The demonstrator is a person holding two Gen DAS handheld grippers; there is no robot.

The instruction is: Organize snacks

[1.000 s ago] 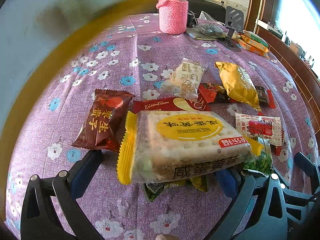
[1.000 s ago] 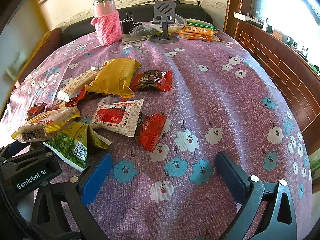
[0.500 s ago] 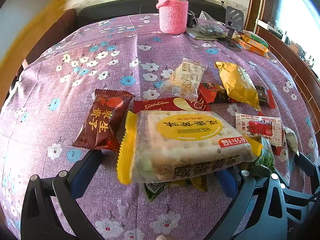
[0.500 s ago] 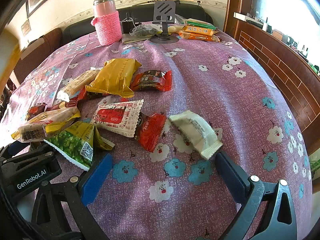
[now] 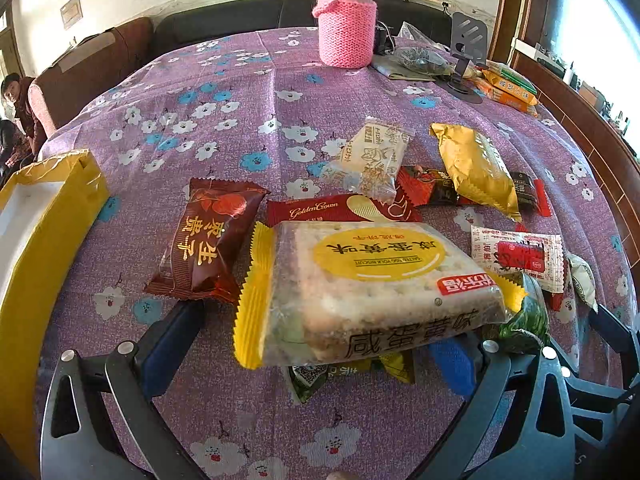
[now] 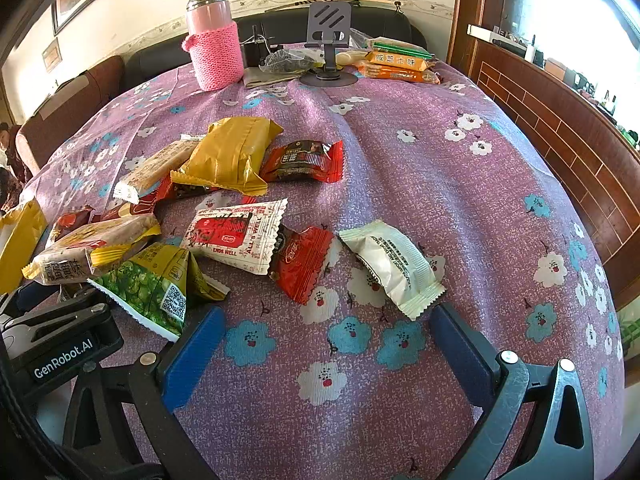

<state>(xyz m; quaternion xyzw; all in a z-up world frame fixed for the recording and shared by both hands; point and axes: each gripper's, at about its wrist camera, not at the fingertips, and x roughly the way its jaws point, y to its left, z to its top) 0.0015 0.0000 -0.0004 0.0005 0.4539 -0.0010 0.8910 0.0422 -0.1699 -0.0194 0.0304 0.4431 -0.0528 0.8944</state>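
Snacks lie scattered over the worktop [image 6: 460,184], a round top under a purple cloth with blue and white flowers. At the far left a yellow box [image 5: 48,216] with a white inside now stands at the worktop's edge; a second ago only a yellow blur crossed there. Beside it lies a brown packet [image 5: 208,240], then a big biscuit pack [image 5: 360,280] with yellow ends, lying across the left gripper [image 5: 316,350], whose jaws stand wide apart and grip nothing. Further right come a green pea packet [image 6: 148,280], a white-and-red sachet [image 6: 236,236], a red packet [image 6: 300,260] and a white packet [image 6: 392,268] that was missing one second back. The right gripper [image 6: 324,344] hovers low with jaws wide open and empty, the white packet just ahead of its right finger. At the back stand a pink flask [image 6: 214,40] in a knitted sleeve and a phone stand [image 6: 329,40]; wood panelling runs along the right wall.
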